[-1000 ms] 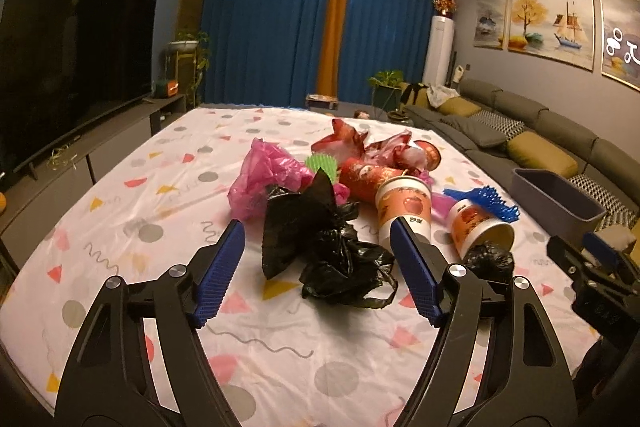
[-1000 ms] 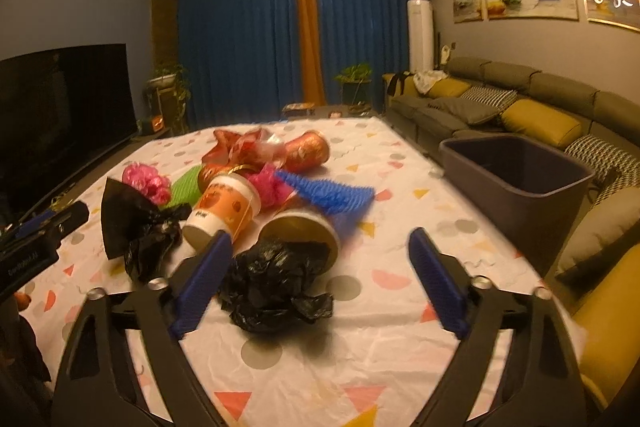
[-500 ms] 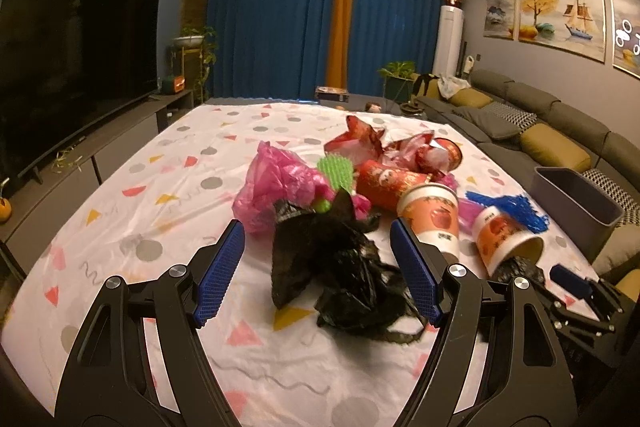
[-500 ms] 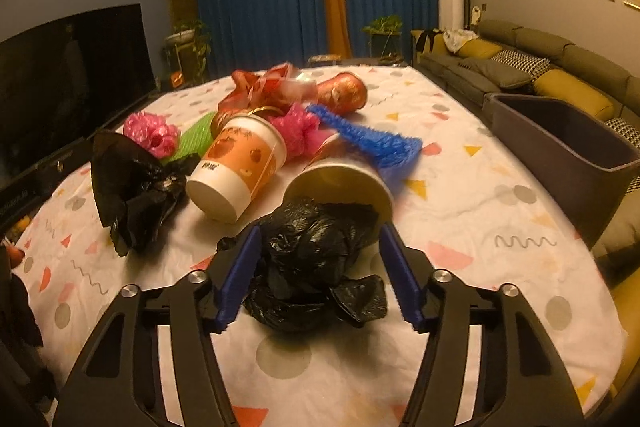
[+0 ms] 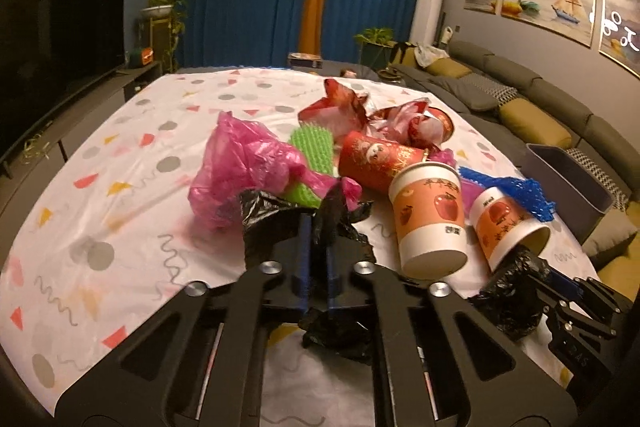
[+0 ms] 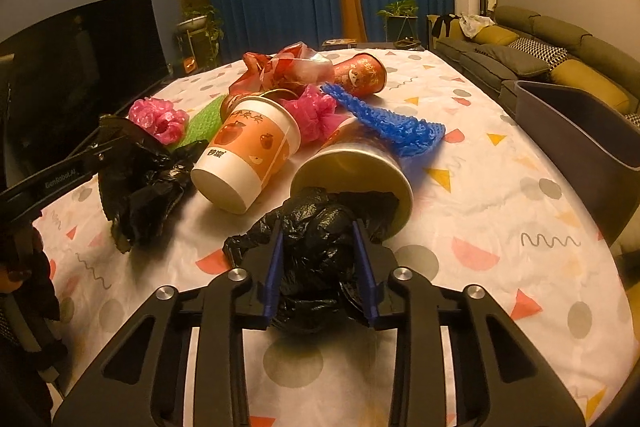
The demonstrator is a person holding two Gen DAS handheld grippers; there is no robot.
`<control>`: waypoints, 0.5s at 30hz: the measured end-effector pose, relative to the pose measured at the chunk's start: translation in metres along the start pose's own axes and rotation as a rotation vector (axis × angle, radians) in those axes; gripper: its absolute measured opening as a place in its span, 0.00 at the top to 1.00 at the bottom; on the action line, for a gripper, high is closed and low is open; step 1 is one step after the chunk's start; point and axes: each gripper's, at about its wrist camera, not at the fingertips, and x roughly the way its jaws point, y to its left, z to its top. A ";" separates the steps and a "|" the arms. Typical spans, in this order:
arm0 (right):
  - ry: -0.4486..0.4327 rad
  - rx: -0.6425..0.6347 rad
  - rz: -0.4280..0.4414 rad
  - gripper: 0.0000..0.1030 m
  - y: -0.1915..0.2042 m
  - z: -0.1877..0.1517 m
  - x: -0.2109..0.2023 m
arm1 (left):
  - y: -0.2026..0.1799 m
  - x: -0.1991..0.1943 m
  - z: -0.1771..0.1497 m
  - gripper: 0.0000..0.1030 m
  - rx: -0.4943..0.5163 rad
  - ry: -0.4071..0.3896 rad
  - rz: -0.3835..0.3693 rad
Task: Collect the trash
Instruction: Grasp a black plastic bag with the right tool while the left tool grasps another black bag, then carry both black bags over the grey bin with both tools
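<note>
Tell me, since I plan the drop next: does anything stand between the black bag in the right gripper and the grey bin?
Nothing visible does. The right gripper is shut on its black bag; the grey bin sits off the table's right edge, with only bare tablecloth between.

Table point(image 6: 500, 211), white cloth with coloured dots, triangles, squiggles. Trash clustered mid-table in right wrist view:
- crumpled black bag point(image 6: 320, 251) at 6 o'clock, touching the mouth of a paper cup on its side point(image 6: 356, 167)
- second apple-print cup point(image 6: 248, 155) lying at 9 of that cup
- larger black bag point(image 6: 140, 183) further out at 9
- pink plastic wad point(image 6: 160, 115) and green mesh point(image 6: 200, 123) at 10–11
- red wrappers point(image 6: 280, 71) and red cup point(image 6: 360, 73) at 12
- blue mesh point(image 6: 388, 119) draped over the open cup, pink bag point(image 6: 312, 111) beside it

Cloth at 3–5 o'clock carries nothing visible.
</note>
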 end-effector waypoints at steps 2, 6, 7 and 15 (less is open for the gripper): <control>-0.011 -0.009 0.001 0.72 0.001 0.000 -0.003 | -0.002 -0.002 -0.001 1.00 0.002 -0.007 -0.008; -0.036 -0.023 0.005 0.73 0.002 -0.001 -0.011 | -0.005 -0.013 -0.002 1.00 0.002 -0.029 -0.016; -0.039 -0.023 0.010 0.73 0.002 -0.002 -0.013 | -0.006 -0.018 -0.002 1.00 -0.001 -0.036 -0.020; -0.101 -0.030 0.024 0.74 -0.006 -0.003 -0.044 | -0.017 -0.064 0.006 1.00 0.000 -0.138 -0.052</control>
